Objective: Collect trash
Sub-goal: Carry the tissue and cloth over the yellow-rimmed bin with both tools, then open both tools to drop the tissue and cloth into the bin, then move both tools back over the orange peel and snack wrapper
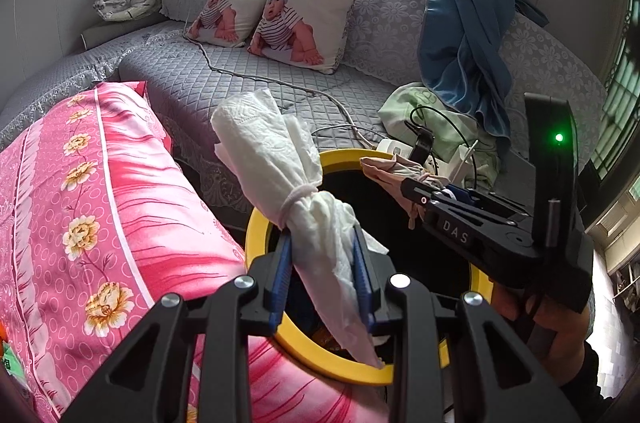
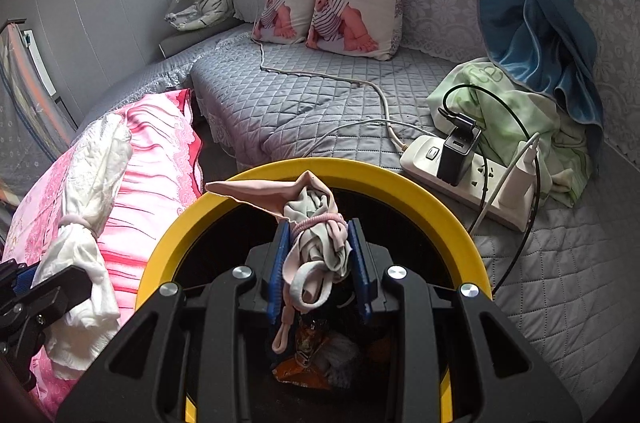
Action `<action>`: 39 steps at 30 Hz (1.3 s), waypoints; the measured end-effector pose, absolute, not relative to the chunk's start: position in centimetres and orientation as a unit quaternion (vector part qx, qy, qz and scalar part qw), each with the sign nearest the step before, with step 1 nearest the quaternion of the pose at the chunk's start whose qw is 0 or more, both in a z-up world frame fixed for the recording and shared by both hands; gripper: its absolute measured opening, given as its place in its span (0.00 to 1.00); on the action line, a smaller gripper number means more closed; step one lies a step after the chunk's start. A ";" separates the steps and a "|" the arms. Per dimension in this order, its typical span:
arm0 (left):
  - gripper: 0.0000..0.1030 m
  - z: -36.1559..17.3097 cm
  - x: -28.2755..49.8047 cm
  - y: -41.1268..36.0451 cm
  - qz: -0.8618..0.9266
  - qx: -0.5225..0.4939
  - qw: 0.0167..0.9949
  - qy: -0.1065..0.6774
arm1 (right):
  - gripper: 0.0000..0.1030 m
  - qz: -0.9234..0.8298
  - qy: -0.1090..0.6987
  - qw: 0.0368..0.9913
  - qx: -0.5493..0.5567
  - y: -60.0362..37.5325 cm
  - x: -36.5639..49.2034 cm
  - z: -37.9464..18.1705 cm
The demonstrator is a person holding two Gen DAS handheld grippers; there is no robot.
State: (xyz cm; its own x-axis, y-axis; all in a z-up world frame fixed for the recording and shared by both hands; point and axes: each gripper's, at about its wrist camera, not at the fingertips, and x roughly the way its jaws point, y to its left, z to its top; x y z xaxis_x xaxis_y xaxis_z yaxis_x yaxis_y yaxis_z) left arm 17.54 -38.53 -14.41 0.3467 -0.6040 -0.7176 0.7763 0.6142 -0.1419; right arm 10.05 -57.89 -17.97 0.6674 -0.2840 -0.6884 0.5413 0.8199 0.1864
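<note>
Grey quilted sofa [image 2: 328,103] backs a yellow-rimmed bin [image 2: 400,179]; left tongs [image 1: 322,243] grip tissue [image 1: 280,163], right tongs [image 2: 320,235] rags [image 2: 316,223].

Both the left gripper [image 1: 322,243] and right gripper [image 2: 320,235] tilt downward, jaws clamped on bundles.

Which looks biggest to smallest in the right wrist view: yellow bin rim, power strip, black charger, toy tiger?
1. yellow bin rim, though it is nearest the camera
2. power strip
3. toy tiger, far off, so really unsure
4. black charger
</note>
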 end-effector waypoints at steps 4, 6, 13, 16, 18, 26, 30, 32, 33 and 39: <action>0.26 -15.1 18.1 -38.5 -0.424 0.103 0.806 0.400 | 0.27 -0.231 0.340 0.891 0.193 -58.0 10.1 -18.3; 0.27 -15.3 18.3 -38.5 -0.427 0.099 0.803 0.405 | 0.27 -0.230 0.340 0.891 0.195 -58.1 10.2 -18.3; 0.35 -15.3 18.2 -38.3 -0.420 0.098 0.806 0.406 | 0.31 -0.230 0.340 0.889 0.202 -58.4 10.1 -18.3; 0.43 -15.2 18.5 -37.9 -0.418 0.089 0.805 0.411 | 0.44 -0.240 0.337 0.885 0.212 -58.9 9.7 -18.2; 0.50 -15.0 18.6 -37.6 -0.415 0.084 0.808 0.410 | 0.44 -0.248 0.332 0.883 0.219 -59.3 9.4 -18.0; 0.60 -13.7 19.3 -35.6 -0.394 0.059 0.827 0.397 | 0.44 -0.248 0.323 0.885 0.228 -59.4 8.5 -17.4; 0.60 -13.0 20.0 -34.2 -0.381 0.047 0.835 0.393 | 0.44 -0.236 0.320 0.889 0.227 -58.8 8.5 -16.9; 0.60 -12.7 20.3 -33.2 -0.374 0.040 0.841 0.389 | 0.44 -0.228 0.315 0.893 0.225 -58.4 8.5 -16.4; 0.60 -12.4 20.5 -32.7 -0.371 0.036 0.843 0.387 | 0.44 -0.224 0.313 0.895 0.224 -58.1 8.6 -16.2; 0.60 -10.9 21.9 -28.5 -0.338 0.014 0.866 0.369 | 0.44 -0.186 0.300 0.912 0.207 -55.5 9.3 -14.3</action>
State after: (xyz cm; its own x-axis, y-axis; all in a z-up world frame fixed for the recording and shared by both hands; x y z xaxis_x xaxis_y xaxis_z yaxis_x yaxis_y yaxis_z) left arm 21.88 -28.53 -10.94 0.4994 -0.5748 -0.6482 0.5957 0.7711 -0.2249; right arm 9.32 -55.47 -14.26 0.7506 -0.2150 -0.6248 0.4640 0.8447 0.2668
